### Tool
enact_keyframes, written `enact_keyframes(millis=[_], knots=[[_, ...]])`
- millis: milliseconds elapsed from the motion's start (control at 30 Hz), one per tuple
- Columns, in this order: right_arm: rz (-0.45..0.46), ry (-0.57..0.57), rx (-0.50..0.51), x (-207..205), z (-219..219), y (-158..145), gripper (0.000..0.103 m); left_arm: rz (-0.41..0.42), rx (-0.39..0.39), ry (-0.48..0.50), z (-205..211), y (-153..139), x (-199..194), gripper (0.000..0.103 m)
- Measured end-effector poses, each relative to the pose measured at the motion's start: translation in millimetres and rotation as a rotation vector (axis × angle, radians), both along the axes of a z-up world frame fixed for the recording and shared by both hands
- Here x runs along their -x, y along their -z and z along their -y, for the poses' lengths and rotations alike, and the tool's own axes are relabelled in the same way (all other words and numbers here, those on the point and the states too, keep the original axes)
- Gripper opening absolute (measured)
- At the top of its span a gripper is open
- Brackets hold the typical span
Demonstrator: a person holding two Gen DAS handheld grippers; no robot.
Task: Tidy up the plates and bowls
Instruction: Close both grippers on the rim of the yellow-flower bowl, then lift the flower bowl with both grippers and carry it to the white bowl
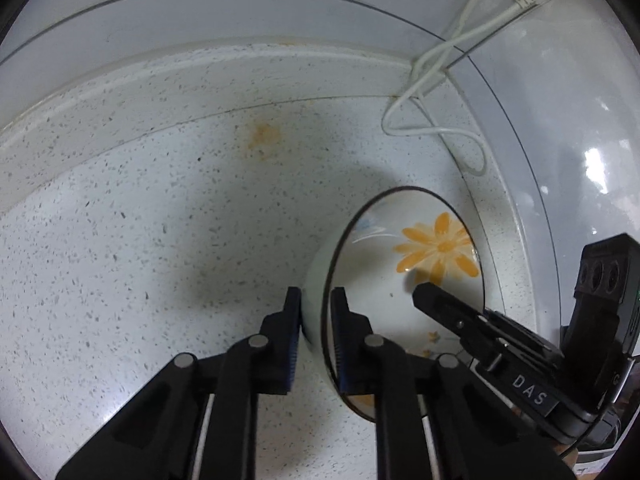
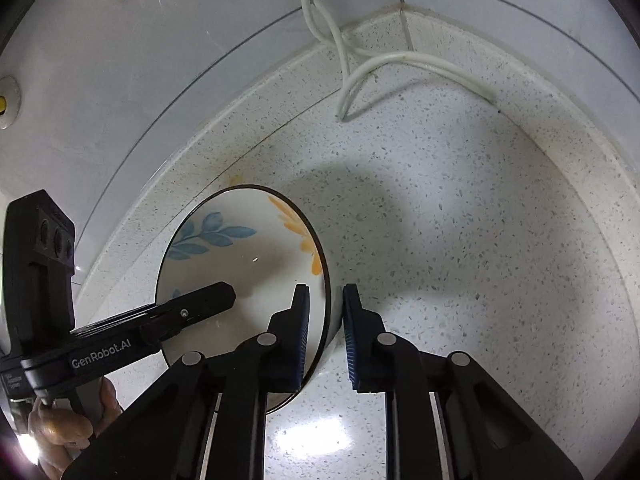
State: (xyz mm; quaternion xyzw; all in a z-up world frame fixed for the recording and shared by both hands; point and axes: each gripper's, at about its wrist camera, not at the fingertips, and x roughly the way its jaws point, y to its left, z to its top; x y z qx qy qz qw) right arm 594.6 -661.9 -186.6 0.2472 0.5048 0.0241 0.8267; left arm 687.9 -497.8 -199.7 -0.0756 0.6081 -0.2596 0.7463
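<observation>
**Both grippers pinch one bowl's rim**

We see a white bowl (image 1: pixel 404 264) with an orange flower and blue leaves painted inside, sitting on the speckled counter (image 1: pixel 140 240) near the corner where the tiled walls meet. It lies directly ahead of both grippers, between them.

Our left gripper (image 1: pixel 316 336) has its jaws pressed onto the bowl's left wall: one blue pad (image 1: pixel 294 344) outside, the other inside, the dark rim running between them. Our right gripper (image 2: pixel 326 336) does the same on the opposite wall, one pad (image 2: pixel 302 336) inside the bowl and one outside. Each pinches the rim tight.

Both grippers point steeply down toward the counter. In the left view the right gripper comes in from the right edge, its finger reaching over the bowl's interior; in the right view the left gripper enters from the left, with a hand (image 2: pixel 60 432) wrapped around its handle below.

The bowl appears upright, mouth up; being round, it has no long axis. A white cable (image 2: pixel 360 68) loops on the counter behind it, well apart.
</observation>
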Motion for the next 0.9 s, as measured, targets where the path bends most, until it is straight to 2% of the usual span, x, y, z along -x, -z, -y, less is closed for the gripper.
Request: enact_keyframes(millis=[200,467,633,900], knots=[[-0.022,-0.024,0.034,3,-12,0,0.012,-0.012,0.001,-0.016,-12,-4,15,0.014],[-0.013,-0.051,0.032,39,-38,-14,0.012,-0.028,0.005,-0.017,-47,-23,60,0.014],[0.007,-0.086,0.043,79,-67,-35,0.012,-0.053,0.038,-0.055,-85,-43,105,0.014],[0.106,-0.169,0.07,176,-137,-95,0.012,0.012,0.085,-0.099,-176,-106,210,0.014]])
